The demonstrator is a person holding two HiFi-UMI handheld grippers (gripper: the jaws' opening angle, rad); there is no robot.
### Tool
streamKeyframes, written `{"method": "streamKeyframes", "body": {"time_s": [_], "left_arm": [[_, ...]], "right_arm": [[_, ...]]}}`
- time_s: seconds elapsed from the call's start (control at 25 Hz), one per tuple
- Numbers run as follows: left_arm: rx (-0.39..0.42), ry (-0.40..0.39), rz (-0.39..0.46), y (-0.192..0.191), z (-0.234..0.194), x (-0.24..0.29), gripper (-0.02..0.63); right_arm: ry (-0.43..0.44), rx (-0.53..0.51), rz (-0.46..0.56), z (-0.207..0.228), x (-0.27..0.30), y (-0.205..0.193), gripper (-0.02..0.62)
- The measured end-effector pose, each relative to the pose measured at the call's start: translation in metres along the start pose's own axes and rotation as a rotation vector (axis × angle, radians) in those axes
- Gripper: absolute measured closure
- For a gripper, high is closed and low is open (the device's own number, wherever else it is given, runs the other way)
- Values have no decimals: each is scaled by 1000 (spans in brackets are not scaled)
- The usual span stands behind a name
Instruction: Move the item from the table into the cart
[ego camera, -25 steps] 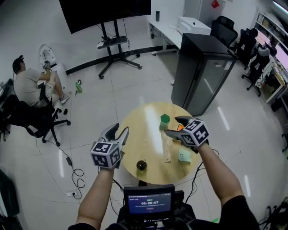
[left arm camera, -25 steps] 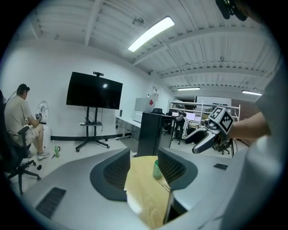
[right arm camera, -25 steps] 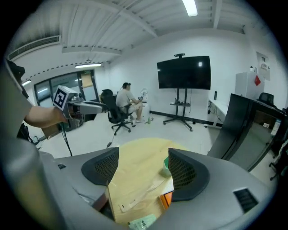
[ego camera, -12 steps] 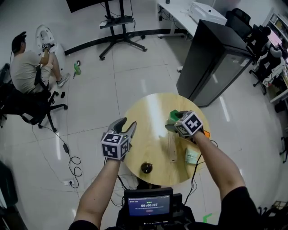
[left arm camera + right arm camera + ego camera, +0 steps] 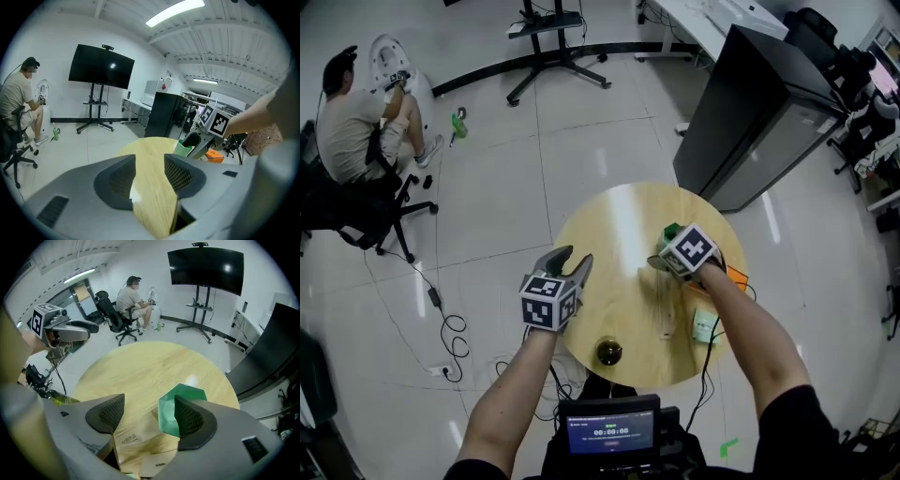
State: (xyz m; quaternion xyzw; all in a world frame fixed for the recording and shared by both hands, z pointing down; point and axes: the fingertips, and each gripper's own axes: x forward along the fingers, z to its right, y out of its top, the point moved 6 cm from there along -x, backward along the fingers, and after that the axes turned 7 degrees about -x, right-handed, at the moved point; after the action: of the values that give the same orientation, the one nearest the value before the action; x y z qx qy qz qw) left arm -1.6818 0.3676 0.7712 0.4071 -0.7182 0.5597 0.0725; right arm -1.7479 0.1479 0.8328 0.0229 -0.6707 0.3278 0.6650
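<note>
1. Worktop (image 5: 619,225): round, wood-grained. The far and left portions are bare. Objects are confined to the right side and the near edge.
2. Surrounding floor is open to the left and beyond. A black cabinet (image 5: 759,112) stands close off the far right edge, and a cable (image 5: 441,319) lies on the floor to the left.
3. Left gripper (image 5: 149,176): above the worktop's left edge, jaws wide, only bare worktop between them.
4. Right gripper (image 5: 147,414): jaws wide, set around the green hexagonal item (image 5: 168,416), which stands on the worktop close against one jaw, with a gap on the other side. Whether the item is hollow cannot be told.
5. Also on the worktop: a dark round object (image 5: 608,352) at the near edge, a pale green box (image 5: 705,327) and an orange item (image 5: 734,278) at the right edge.
</note>
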Motion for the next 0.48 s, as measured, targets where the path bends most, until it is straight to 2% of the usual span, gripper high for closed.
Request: {"method": "streamKeyframes", "body": {"time_s": [0.04, 0.12, 0.28, 0.44, 0.48], "left_arm": [[-4, -6, -2, -1, 0, 3, 410], [-10, -15, 0, -4, 2, 8, 410], [-18, -23, 3, -6, 3, 9, 410], [-17, -30, 1, -11, 4, 12, 410], [-18, -30, -3, -13, 3, 13, 410]], "right_arm": [[-6, -8, -11, 3, 3, -1, 262], [-22, -24, -19, 7, 5, -2, 325], [-36, -87, -77, 5, 12, 0, 325], [-90, -181, -239, 4, 18, -14, 505], [-114, -205, -283, 6, 18, -18, 509]]}}
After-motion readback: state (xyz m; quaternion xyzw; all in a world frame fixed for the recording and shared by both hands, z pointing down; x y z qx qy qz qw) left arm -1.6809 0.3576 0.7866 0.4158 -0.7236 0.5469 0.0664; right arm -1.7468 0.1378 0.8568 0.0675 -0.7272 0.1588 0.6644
